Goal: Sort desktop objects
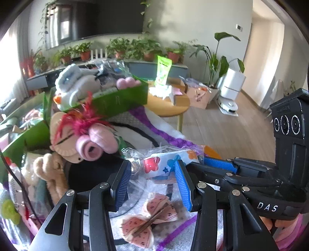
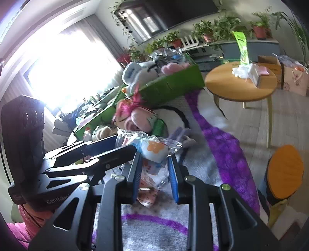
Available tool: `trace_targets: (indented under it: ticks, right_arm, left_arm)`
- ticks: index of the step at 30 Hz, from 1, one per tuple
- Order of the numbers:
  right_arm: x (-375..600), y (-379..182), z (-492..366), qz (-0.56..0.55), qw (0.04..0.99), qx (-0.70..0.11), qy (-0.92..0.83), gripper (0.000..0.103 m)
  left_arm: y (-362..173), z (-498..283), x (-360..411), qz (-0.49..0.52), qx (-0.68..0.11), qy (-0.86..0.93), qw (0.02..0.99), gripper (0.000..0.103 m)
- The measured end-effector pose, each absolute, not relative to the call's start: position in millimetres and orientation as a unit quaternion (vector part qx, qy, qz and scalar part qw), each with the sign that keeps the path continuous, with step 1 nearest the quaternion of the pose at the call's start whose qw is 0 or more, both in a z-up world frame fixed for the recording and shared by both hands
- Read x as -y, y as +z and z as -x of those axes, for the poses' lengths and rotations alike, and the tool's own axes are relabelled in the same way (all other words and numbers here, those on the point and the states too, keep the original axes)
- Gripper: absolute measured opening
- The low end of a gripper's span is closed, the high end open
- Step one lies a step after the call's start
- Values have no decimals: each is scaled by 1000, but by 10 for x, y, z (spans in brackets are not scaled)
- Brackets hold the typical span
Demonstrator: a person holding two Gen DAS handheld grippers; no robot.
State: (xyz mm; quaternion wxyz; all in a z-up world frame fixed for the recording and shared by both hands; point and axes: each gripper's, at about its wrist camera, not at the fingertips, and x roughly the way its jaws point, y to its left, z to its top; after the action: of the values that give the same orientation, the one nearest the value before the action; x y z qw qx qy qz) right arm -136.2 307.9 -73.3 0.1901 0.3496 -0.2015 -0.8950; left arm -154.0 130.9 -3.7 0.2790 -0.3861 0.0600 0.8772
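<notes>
Both tongs (image 1: 152,183) pinch bagged ribbon (image 1: 166,161) (contents blurred).

Left wrist view: along own fingers, tilted down, close on bagged flower-print item (image 1: 170,164). Right wrist view: same angle, close from other side. Shared: bagged item, green box (image 2: 171,86), round table (image 1: 168,104).

Home living room: wall television (image 1: 100,17), potted plants (image 1: 135,48) along far wall, round wooden side table (image 2: 239,86), patterned rug (image 2: 222,139).
</notes>
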Motion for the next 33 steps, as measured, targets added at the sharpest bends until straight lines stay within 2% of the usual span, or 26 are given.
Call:
trace_targets:
  ticks: [33]
  right_arm:
    - [-1696, 22, 1822, -321, 316, 84, -889, 28]
  left_arm:
    - [455, 1667, 223, 323, 34, 931, 168, 47]
